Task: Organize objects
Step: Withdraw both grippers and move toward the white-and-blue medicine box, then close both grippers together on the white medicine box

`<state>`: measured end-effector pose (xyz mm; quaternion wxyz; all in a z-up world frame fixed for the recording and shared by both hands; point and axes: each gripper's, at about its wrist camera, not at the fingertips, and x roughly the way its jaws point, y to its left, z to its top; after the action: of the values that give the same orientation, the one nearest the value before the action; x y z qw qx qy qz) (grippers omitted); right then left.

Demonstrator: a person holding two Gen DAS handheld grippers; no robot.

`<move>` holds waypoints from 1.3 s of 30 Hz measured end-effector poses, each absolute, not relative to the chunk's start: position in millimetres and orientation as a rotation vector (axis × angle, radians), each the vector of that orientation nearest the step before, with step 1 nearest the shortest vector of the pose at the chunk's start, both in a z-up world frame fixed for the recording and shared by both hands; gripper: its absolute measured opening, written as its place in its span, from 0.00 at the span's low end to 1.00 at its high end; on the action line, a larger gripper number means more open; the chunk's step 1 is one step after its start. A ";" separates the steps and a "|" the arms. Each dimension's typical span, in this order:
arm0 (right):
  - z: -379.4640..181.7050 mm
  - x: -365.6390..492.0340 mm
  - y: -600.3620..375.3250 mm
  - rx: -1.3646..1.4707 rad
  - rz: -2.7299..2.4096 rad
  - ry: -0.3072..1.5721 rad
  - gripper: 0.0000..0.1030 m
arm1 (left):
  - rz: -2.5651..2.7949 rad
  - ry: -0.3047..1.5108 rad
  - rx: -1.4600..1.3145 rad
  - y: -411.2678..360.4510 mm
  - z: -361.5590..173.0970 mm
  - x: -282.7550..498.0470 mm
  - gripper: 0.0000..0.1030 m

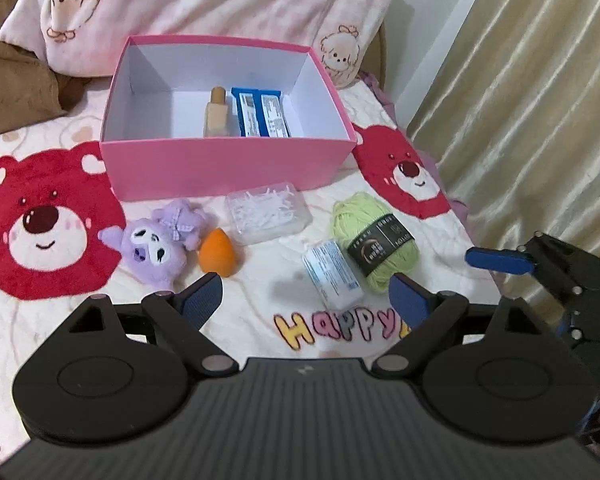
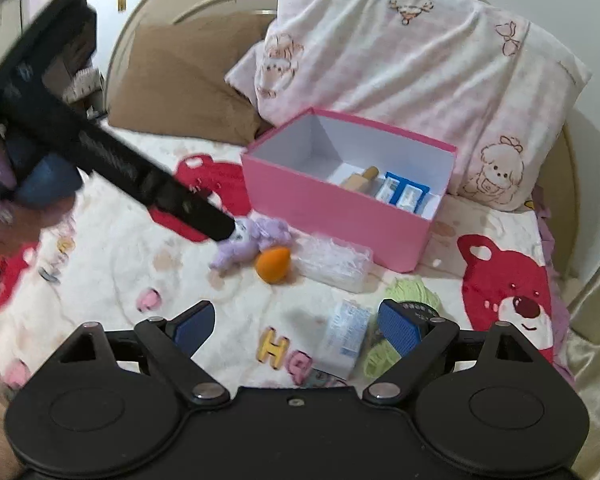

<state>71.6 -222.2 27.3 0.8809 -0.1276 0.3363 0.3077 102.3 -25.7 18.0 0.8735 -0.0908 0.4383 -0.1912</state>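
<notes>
A pink box (image 1: 228, 160) stands open on the bed with a beige bottle (image 1: 216, 114) and two blue packets (image 1: 260, 114) inside. In front of it lie a purple plush (image 1: 156, 244), an orange sponge (image 1: 217, 253), a clear plastic case (image 1: 268, 212), a small white-and-blue box (image 1: 333, 276) and a green yarn ball (image 1: 374, 240). My left gripper (image 1: 304, 286) hovers open above them, with nothing between its fingers. My right gripper (image 2: 296, 314) is open too, over the white box (image 2: 346, 334), its right finger in front of the yarn (image 2: 410, 292).
A pink patterned pillow (image 2: 400, 60) and a brown cushion (image 2: 180, 76) lie behind the box (image 2: 328, 208). A gold curtain (image 1: 520, 100) hangs past the bed's right edge. A hand (image 2: 4, 208) holds the left gripper's black body (image 2: 140, 176) above the plush (image 2: 248, 244).
</notes>
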 end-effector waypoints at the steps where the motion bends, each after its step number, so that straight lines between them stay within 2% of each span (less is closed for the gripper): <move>1: 21.6 74.5 -223.8 -0.247 0.645 0.693 0.89 | -0.386 0.893 -0.184 -25.7 14.6 101.3 0.87; 7: -14.6 90.3 -222.1 -0.185 0.629 0.703 0.89 | -0.367 0.895 -0.177 -29.1 -8.9 104.2 0.87; 13: -60.3 115.3 -209.6 -0.180 0.563 0.899 0.88 | -0.377 0.950 -0.171 -52.0 -38.1 116.9 0.87; 19: -79.4 133.0 -214.3 -0.135 0.506 0.980 0.88 | -0.425 0.977 -0.186 -79.9 -72.6 131.0 0.81; 22: -90.4 139.7 -221.1 -0.093 0.468 1.016 0.84 | -0.438 1.014 -0.208 -92.4 -88.8 140.3 0.77; 25: -89.9 142.5 -222.9 -0.061 0.482 1.023 0.80 | -0.455 1.022 -0.225 -101.3 -100.5 147.2 0.67; 26: -88.3 141.9 -222.2 -0.057 0.489 1.011 0.79 | -0.454 1.020 -0.231 -103.4 -103.7 147.9 0.54; 27: -87.7 141.3 -220.5 -0.060 0.495 1.001 0.77 | -0.445 1.019 -0.244 -104.7 -106.9 148.0 0.47; 29: -91.7 144.2 -216.2 -0.074 0.488 1.013 0.72 | -0.456 1.014 -0.302 -104.8 -114.3 146.7 0.43; 30: -94.4 147.3 -214.5 -0.078 0.485 1.024 0.68 | -0.460 1.013 -0.327 -104.9 -117.2 146.7 0.37; 33: -102.4 152.3 -215.0 -0.073 0.461 1.058 0.55 | -0.453 1.030 -0.374 -106.8 -128.9 147.7 0.29; 36: -105.1 153.8 -216.8 -0.069 0.451 1.060 0.48 | -0.443 1.026 -0.383 -109.6 -135.9 148.2 0.29; 39: -106.7 149.4 -209.2 -0.151 0.447 1.039 0.45 | -0.453 1.013 -0.372 -109.9 -136.1 146.3 0.25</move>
<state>149.4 -209.2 -106.7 0.8415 -0.0715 0.4918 0.2117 146.3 -109.9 -136.1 0.8336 -0.1755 0.4781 -0.2137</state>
